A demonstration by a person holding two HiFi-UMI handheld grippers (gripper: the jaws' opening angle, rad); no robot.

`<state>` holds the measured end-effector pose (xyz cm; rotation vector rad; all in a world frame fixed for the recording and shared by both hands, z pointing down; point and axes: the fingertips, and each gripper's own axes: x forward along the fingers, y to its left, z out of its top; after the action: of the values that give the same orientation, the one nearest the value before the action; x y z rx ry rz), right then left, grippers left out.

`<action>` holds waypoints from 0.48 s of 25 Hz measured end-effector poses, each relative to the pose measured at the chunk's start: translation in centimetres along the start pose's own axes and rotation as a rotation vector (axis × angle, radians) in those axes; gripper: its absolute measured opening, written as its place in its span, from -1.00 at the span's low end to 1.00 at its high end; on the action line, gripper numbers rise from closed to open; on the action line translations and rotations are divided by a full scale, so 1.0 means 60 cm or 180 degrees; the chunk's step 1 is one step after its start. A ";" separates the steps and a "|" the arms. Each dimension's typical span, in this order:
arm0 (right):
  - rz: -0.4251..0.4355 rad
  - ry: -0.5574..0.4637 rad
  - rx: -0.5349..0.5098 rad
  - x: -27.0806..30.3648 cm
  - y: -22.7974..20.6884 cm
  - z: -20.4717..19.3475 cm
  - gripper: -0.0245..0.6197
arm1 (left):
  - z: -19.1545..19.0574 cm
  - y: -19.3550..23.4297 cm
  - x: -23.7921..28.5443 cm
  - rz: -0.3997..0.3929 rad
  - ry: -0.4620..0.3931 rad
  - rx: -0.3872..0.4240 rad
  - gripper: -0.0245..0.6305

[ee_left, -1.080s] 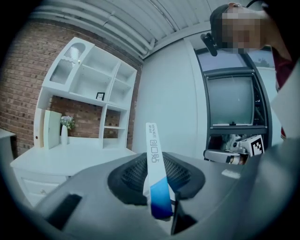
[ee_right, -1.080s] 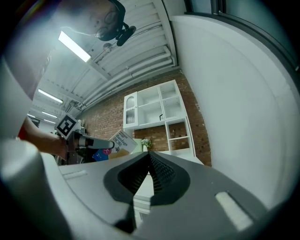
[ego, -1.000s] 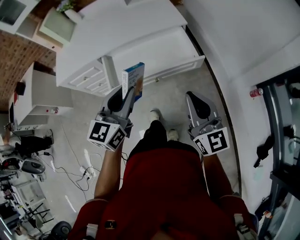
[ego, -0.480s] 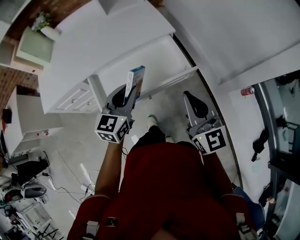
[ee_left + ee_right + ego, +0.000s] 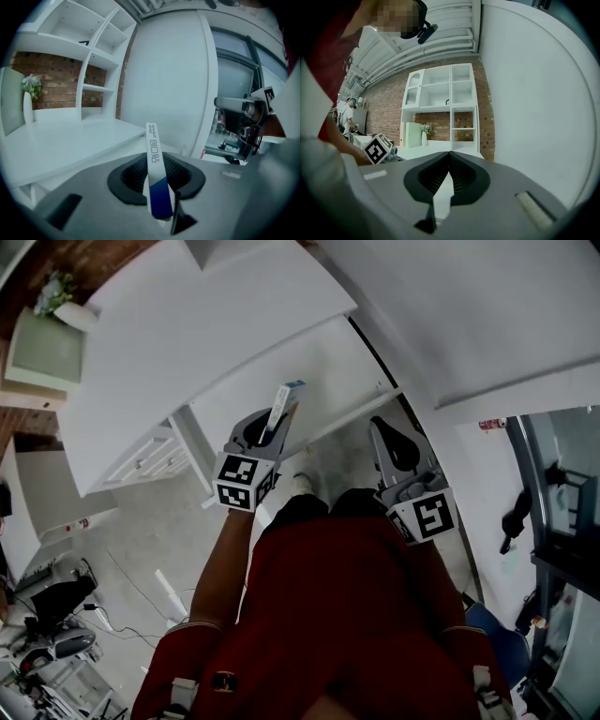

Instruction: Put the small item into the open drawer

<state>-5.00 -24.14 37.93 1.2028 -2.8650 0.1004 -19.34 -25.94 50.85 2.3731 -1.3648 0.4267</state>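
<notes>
The small item is a thin blue-and-white box (image 5: 284, 405). It stands upright between the pads of my left gripper (image 5: 267, 430), which is shut on its lower end. In the left gripper view the box (image 5: 154, 168) rises edge-on from the left gripper (image 5: 158, 180). In the head view the box's top overlaps the front edge of the open white drawer (image 5: 309, 357), which is pulled out of the white cabinet. My right gripper (image 5: 392, 439) hangs to the right of the drawer's front, shut and empty. In its own view the right gripper (image 5: 449, 161) has its pads meeting.
The white cabinet top (image 5: 178, 324) runs along the left, with small shut drawers (image 5: 141, 460) below it. A green panel (image 5: 37, 352) and a vase (image 5: 56, 296) stand at the far left. A red can (image 5: 491, 425) lies by the wall. Cables (image 5: 56, 615) lie on the floor.
The left gripper has carried the box forward and right, from in front of the cabinet up to the open drawer's edge. The right gripper has stayed shut and moved little.
</notes>
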 end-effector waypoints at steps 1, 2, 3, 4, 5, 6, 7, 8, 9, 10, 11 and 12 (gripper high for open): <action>-0.0002 -0.0005 0.0004 0.005 -0.005 -0.001 -0.89 | -0.006 0.004 0.010 -0.0007 0.0051 -0.0007 -0.63; -0.0004 -0.0022 0.0005 0.010 -0.011 0.000 -0.89 | -0.011 0.008 0.019 -0.0013 0.0100 -0.0011 -0.63; -0.0006 -0.0032 0.0010 0.014 -0.018 0.000 -0.89 | -0.016 0.010 0.029 -0.0017 0.0150 -0.0011 -0.63; -0.0003 -0.0022 0.0015 0.017 -0.025 -0.002 -0.89 | -0.021 0.012 0.039 -0.0016 0.0203 -0.0009 -0.63; 0.0006 -0.0005 0.0018 0.019 -0.031 -0.004 -0.89 | -0.027 0.015 0.048 -0.0009 0.0256 -0.0006 -0.63; 0.0021 0.0006 0.0017 0.023 -0.037 -0.005 -0.89 | -0.032 0.018 0.056 0.0006 0.0310 0.0001 -0.63; 0.0038 0.0017 0.0016 0.026 -0.043 -0.005 -0.89 | -0.037 0.021 0.063 0.0026 0.0366 0.0007 -0.63; 0.0055 0.0032 0.0017 0.028 -0.049 -0.004 -0.89 | -0.042 0.024 0.069 0.0046 0.0423 0.0010 -0.63; 0.0068 0.0042 0.0021 0.030 -0.056 -0.004 -0.89 | -0.048 0.027 0.075 0.0064 0.0481 0.0013 -0.63; 0.0075 0.0052 0.0028 0.032 -0.062 -0.004 -0.89 | -0.054 0.030 0.080 0.0077 0.0539 0.0016 -0.63; 0.0079 0.0070 0.0036 0.035 -0.069 -0.005 -0.89 | -0.060 0.034 0.086 0.0086 0.0596 0.0023 -0.63; 0.0086 0.0084 0.0039 0.037 -0.074 -0.006 -0.89 | -0.066 0.038 0.092 0.0094 0.0652 0.0031 -0.63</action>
<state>-3.39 -28.82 38.61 1.1561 -2.8627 0.1335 -18.96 -29.35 57.11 2.2478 -1.3074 0.6661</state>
